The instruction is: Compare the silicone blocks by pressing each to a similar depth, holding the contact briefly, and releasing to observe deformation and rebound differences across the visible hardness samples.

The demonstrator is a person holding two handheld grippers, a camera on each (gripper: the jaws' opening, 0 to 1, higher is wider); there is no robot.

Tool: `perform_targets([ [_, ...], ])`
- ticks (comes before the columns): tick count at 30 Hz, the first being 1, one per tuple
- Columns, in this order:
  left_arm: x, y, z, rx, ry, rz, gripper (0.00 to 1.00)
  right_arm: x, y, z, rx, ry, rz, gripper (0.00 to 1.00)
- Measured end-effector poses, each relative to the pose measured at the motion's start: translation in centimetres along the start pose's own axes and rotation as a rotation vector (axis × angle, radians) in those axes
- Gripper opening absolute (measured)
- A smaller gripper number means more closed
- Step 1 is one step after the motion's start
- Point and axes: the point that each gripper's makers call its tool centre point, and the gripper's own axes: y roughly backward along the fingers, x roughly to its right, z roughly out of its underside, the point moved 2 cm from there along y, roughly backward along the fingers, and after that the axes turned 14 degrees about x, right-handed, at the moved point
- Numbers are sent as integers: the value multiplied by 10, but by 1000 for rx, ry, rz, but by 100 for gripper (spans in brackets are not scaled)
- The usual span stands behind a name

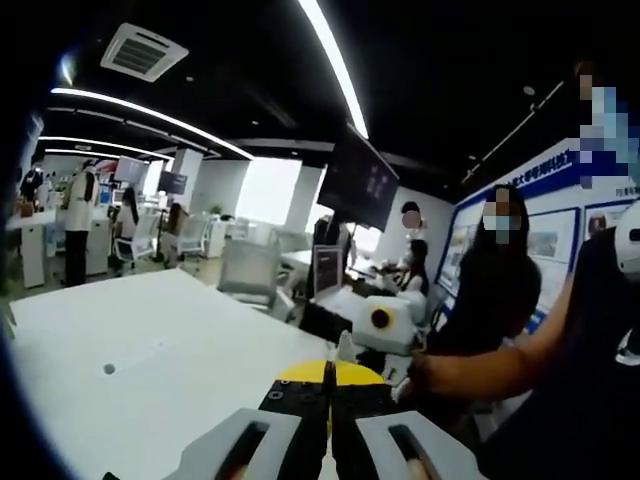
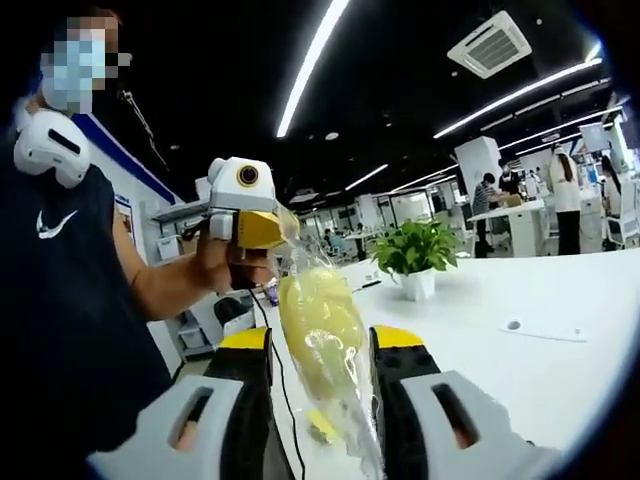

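Grey jaws of the left gripper [image 1: 329, 385] rise from six o'clock in the left gripper view, their black, yellow-tipped fingers pressed together on a thin clear edge that looks like the top of the plastic bag. Beyond them lies the bare white table [image 1: 150, 350], and at three o'clock a hand [image 1: 432, 372] carries the right gripper. In the right gripper view, the right gripper [image 2: 320, 345] stands spread at six o'clock, with a clear plastic bag [image 2: 335, 400] hanging between its jaws. Inside the bag sits a pale yellow silicone block [image 2: 318, 315]; whether more samples lie lower in it is hard to tell. At eleven o'clock the left gripper [image 2: 283, 228] pinches the bag's upper end. A potted plant [image 2: 414, 255] stands on the table at one o'clock. Judging by this, pressing has not begun: the sample is not yet unbagged. Next, the right jaws probably need to close on the bag or block to free it.
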Motion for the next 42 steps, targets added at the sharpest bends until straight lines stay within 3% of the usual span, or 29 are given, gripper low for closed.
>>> perform_targets([
  [2, -2, 0, 2, 2, 8, -5, 0, 3, 1, 3, -7, 22, 18, 44],
  [7, -5, 0, 3, 8, 26, -12, 0, 21, 7, 1, 3, 80, 119, 78],
  [11, -7, -2, 3, 20, 43, -20, 0, 30, 17, -6, 13, 124, 185, 96],
  [13, -7, -3, 2, 26, 47, -23, 0, 31, 22, -8, 13, 136, 196, 96],
  [16, -7, -5, 0, 32, 52, -21, 0, 42, 39, -15, 15, 206, 271, 96],
  [21, -10, -8, 2, 32, 62, -27, 0, 50, 63, -18, 28, 225, 344, 96],
  [29, -20, -9, 24, 38, 111, -71, 0, 61, 100, 12, -4, 174, 445, 96],
  [32, -24, -10, 31, 50, 155, -85, 0, 64, 114, 29, -59, 221, 487, 96],
  [35, -28, -10, 41, 48, 172, -107, 0, 62, 125, 43, -63, 211, 506, 96],
  [42, -38, -11, 60, 68, 240, -158, 0, 60, 148, 59, -77, 173, 571, 96],
])
